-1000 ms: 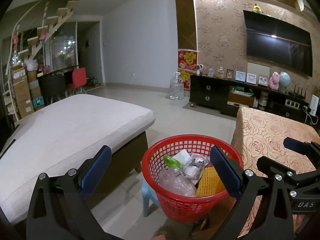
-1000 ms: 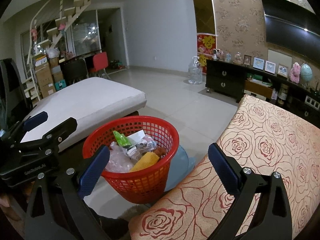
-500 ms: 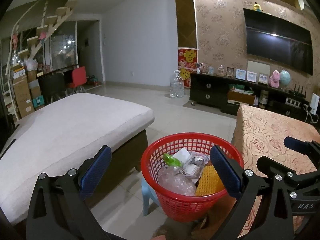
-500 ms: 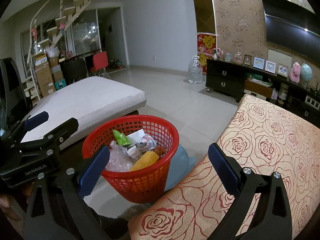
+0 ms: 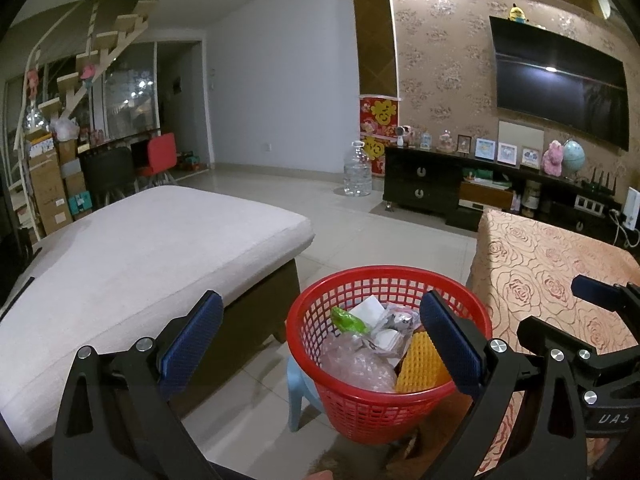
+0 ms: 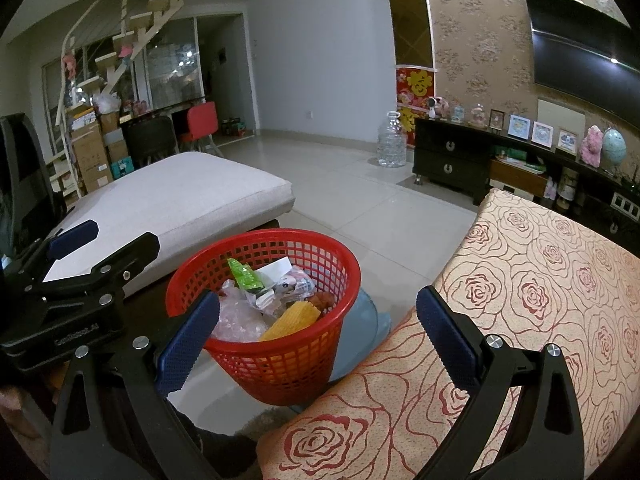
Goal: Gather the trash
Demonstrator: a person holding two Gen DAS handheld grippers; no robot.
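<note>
A red mesh basket stands on a small blue stool on the floor; it also shows in the right wrist view. It holds clear plastic wrap, a yellow ridged piece, a green wrapper and white paper. My left gripper is open and empty, held above the basket's near-left side. My right gripper is open and empty, over the basket's right edge and the table's corner.
A rose-patterned tablecloth covers the table to the right of the basket. A white-cushioned bench lies to the left. A dark TV cabinet and a water jug stand across the tiled floor.
Both grippers stay nearly still and open. The view shifts only slightly; the basket and its trash have not moved.
</note>
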